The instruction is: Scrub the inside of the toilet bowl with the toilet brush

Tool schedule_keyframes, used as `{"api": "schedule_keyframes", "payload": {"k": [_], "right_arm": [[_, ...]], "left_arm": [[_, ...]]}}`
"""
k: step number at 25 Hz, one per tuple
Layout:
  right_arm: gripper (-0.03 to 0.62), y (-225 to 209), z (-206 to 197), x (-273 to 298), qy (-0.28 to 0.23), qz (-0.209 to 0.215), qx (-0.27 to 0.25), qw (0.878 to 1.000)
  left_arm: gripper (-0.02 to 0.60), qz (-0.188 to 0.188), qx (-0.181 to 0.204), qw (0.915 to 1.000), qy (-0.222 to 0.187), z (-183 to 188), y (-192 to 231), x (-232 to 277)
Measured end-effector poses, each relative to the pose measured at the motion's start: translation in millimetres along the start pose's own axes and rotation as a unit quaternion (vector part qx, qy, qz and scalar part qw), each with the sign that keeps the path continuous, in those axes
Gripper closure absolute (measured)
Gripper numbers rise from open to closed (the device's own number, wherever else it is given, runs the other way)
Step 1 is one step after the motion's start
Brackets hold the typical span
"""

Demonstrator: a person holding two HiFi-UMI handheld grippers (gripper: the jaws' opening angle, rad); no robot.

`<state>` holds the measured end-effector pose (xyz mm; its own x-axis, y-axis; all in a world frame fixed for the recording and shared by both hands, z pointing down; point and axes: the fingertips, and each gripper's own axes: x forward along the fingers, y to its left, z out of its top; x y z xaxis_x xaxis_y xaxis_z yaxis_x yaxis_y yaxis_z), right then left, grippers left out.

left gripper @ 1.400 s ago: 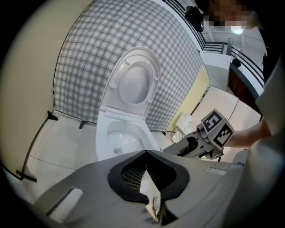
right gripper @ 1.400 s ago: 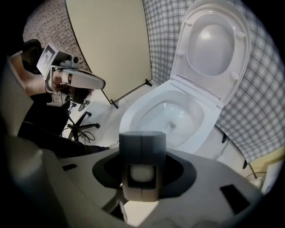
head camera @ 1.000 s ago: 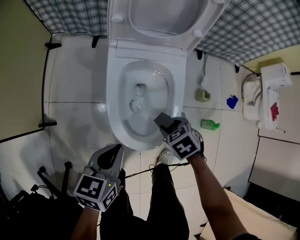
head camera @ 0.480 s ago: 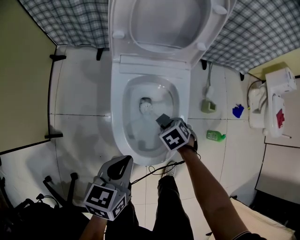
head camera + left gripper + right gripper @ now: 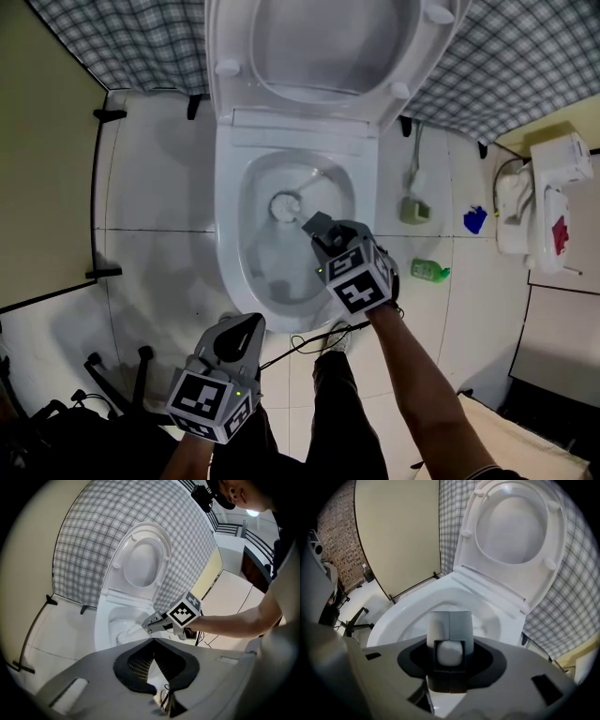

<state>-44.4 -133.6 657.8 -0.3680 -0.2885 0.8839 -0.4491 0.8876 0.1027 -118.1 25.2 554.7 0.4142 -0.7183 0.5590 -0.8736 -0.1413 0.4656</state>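
Observation:
The white toilet bowl stands with its lid and seat raised. My right gripper hangs over the bowl's right side, pointing steeply down, shut on the white handle of the toilet brush. The brush head is down inside the bowl near the middle. In the left gripper view the right gripper and the brush reach into the bowl. My left gripper is held low in front of the bowl, its jaws together and empty.
A green bottle, a blue item and a grey-green holder lie on the tiles right of the toilet. A white unit stands at far right. Black stand legs are at lower left. A cable crosses by the person's leg.
My right gripper has shifted across the bowl and tilted, sweeping the brush head inside it. The left gripper has hardly moved.

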Motion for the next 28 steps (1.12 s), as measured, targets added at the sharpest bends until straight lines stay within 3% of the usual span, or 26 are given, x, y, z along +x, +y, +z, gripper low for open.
{"api": "schedule_keyframes", "payload": {"k": [6,14,20,25,28], "right_arm": [[0.408,-13.7,25.0,-2.0,-0.039,-0.045,-0.004,0.998],[0.407,-4.9,5.7,65.0,-0.011,-0.043,-0.008,0.999],[0.407,-0.1,-1.7,77.4,-0.008,0.006,-0.032,0.999],[0.407,27.4,-5.4,35.1,0.002,0.049,-0.135,0.99],[0.405,41.3,-6.7,9.2,0.007,0.069,-0.161,0.985]], "left_arm": [[0.589,0.013,0.001,0.9999,0.005,0.7,16.0,-4.8],[0.589,0.039,-0.003,0.9992,-0.005,3.0,47.8,-10.3],[0.589,0.052,-0.012,0.9986,-0.001,-0.4,54.6,-13.0],[0.589,0.031,-0.005,0.9995,-0.001,7.7,36.6,-5.9],[0.589,0.02,0.001,0.9998,-0.002,16.2,23.9,-2.3]]}}
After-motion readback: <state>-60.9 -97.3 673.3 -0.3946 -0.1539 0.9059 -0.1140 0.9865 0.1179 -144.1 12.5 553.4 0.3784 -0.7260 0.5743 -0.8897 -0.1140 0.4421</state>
